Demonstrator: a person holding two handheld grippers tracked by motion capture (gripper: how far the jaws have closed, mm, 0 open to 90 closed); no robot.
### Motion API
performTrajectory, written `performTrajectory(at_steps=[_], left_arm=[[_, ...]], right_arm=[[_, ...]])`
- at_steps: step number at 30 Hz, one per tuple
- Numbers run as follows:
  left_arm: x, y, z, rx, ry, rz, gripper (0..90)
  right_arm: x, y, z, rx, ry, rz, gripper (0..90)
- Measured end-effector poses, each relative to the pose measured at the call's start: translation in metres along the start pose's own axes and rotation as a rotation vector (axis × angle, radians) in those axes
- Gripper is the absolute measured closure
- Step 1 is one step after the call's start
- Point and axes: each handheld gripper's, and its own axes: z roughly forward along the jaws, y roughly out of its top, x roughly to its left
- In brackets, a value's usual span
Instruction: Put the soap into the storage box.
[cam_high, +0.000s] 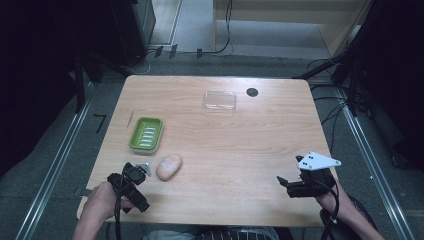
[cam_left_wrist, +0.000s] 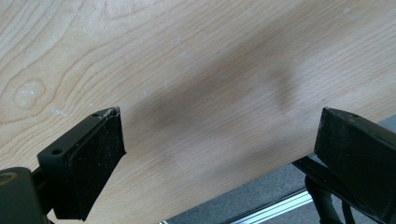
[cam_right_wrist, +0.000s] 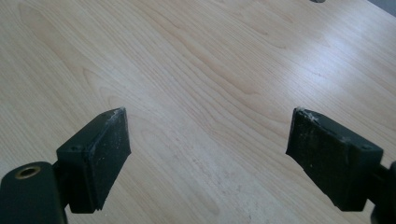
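Both tongs stand spread with nothing between their jaws. Left tongs (cam_high: 131, 181) sit at the near left corner of the counter (cam_high: 240, 145), held in the person's left hand (cam_high: 102, 200), forearm entering from the near edge. They lie tipped and angled toward the far right. In the left gripper view the left tongs (cam_left_wrist: 219, 135) look down on bare wood, with the counter's edge and a strip of grey floor beyond it at the bottom of that view.

Right tongs (cam_high: 285, 184) sit at the near right, held level and pointing left across the counter, a grey three-cornered plate on top, the cable trailing back over the right hand (cam_high: 327, 197). In the right gripper view the right tongs (cam_right_wrist: 208, 140) face open wood grain, jaws wide apart.

Items counted on the counter:
- One pale peach oval soap bar (cam_high: 169, 166), lying just to the right of the left tongs, not touching them, and near of the green dish.
- One green soap dish (cam_high: 146, 134), left of centre, holding a ribbed insert, just beyond the soap bar.
- One clear plastic lid (cam_high: 220, 100), far centre, well apart from both tongs.
- One round dark cable hole (cam_high: 252, 92), far side, just right of the lid.
- One thin stick (cam_high: 130, 120), just left of the dish.
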Motion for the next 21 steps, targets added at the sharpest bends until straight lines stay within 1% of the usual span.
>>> performTrajectory(at_steps=[6, 7, 10, 11, 12, 16, 21], left_arm=[[-0.005, 0.005, -0.002, -0.004, -0.004, 0.012, 1.3], [-0.005, 0.006, -0.003, 0.003, -0.004, 0.016, 1.3], [-0.008, 0.007, -0.003, -0.007, -0.011, 0.022, 1.3], [-0.009, 0.008, -0.003, 0.001, -0.012, 0.024, 1.3], [-0.010, 0.008, -0.003, -0.008, -0.013, 0.023, 1.1], [-0.011, 0.009, -0.006, -0.017, -0.017, 0.024, 1.0], [-0.013, 0.012, -0.009, -0.017, -0.020, 0.032, 0.6]], right_arm=[[0.000, 0.000, 0.000, -0.004, -0.001, -0.001, 13.3], [0.000, 0.000, -0.001, -0.004, -0.002, 0.000, 13.3], [0.001, 0.000, -0.002, -0.003, -0.007, -0.004, 13.3], [0.001, 0.000, -0.002, -0.003, -0.007, -0.004, 13.3], [0.002, 0.000, -0.002, -0.005, -0.008, 0.000, 13.3], [0.002, 0.001, -0.001, 0.001, -0.007, -0.006, 13.4], [0.003, 0.001, 0.000, 0.003, -0.008, -0.007, 13.4]])
